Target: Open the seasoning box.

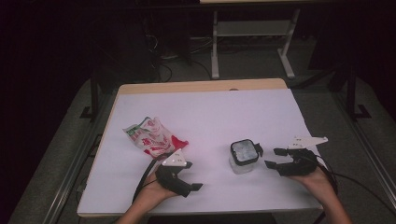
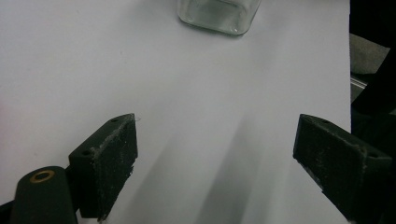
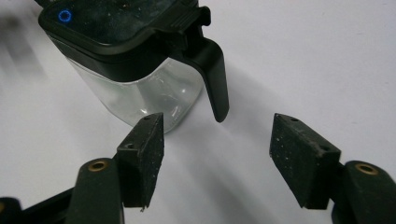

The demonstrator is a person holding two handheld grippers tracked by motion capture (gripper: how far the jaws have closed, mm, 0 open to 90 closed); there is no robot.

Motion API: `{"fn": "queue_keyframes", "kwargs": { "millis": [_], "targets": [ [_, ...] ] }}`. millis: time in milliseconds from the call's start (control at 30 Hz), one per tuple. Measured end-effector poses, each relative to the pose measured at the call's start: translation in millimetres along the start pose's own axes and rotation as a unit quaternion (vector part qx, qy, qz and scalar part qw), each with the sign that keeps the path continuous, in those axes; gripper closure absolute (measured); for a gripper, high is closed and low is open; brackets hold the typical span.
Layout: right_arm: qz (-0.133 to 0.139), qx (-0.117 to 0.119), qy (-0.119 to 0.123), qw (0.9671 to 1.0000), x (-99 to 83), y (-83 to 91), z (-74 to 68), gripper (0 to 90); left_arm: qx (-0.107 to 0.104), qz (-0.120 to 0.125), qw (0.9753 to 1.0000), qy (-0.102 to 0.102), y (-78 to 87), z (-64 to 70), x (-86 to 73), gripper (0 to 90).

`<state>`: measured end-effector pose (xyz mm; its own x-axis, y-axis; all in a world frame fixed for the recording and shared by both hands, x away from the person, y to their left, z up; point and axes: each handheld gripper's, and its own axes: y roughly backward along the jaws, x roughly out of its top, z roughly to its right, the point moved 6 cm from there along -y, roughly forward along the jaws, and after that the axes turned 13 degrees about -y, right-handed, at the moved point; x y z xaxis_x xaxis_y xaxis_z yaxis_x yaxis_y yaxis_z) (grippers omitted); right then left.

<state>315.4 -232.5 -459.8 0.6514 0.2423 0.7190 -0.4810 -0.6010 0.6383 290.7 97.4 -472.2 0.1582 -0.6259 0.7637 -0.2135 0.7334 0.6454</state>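
Observation:
A clear square jar (image 1: 243,157) with a black lid and a side latch stands upright right of the table's middle. My right gripper (image 1: 275,158) is open just to its right, jaws pointing at it. In the right gripper view the jar (image 3: 140,88) sits close ahead and left of the gripper (image 3: 219,154), its latch (image 3: 215,79) hanging toward the gap, nothing between the jaws. My left gripper (image 1: 195,188) is open near the front edge, left of the jar. The left gripper view has the jar's glass base (image 2: 219,14) far ahead of that gripper (image 2: 217,154).
A crumpled red, white and green snack bag (image 1: 152,135) lies on the left half of the white table (image 1: 205,107), just beyond my left hand. The table's right edge (image 2: 349,70) is near. Desk legs and cables stand on the floor behind.

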Motion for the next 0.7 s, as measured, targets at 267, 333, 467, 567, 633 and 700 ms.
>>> {"fn": "queue_keyframes", "kwargs": {
  "millis": [267, 333, 467, 567, 633, 700],
  "targets": [
    [0.006, -0.004, -0.001, 1.0000, -7.0, 0.8, 0.6, 32.1, -0.002, 0.008, 0.9999, -0.005, -2.9, -4.4, 11.5, 13.3],
    [0.009, -0.002, 0.000, 1.0000, -7.1, 1.2, 0.4, 32.0, 0.001, 0.010, 0.9999, -0.010, -3.1, -5.0, 15.1, 13.2],
    [0.010, 0.000, -0.001, 1.0000, -7.2, 0.6, 0.0, 30.9, -0.002, 0.014, 0.9998, -0.014, -6.1, -7.8, 22.6, 13.2],
    [0.007, -0.004, -0.005, 1.0000, -8.9, 0.7, -0.8, 30.9, -0.007, 0.017, 0.9997, -0.016, -9.8, -10.6, 28.2, 13.2],
    [0.008, -0.002, -0.003, 1.0000, -8.2, 1.0, -0.1, 30.8, -0.005, 0.015, 0.9997, -0.020, -12.7, -12.0, 31.7, 13.2],
    [0.011, -0.002, -0.004, 0.9999, -7.8, 1.7, -0.3, 30.9, -0.007, 0.013, 0.9995, -0.027, -15.8, -13.6, 36.4, 13.2]
  ]
}}
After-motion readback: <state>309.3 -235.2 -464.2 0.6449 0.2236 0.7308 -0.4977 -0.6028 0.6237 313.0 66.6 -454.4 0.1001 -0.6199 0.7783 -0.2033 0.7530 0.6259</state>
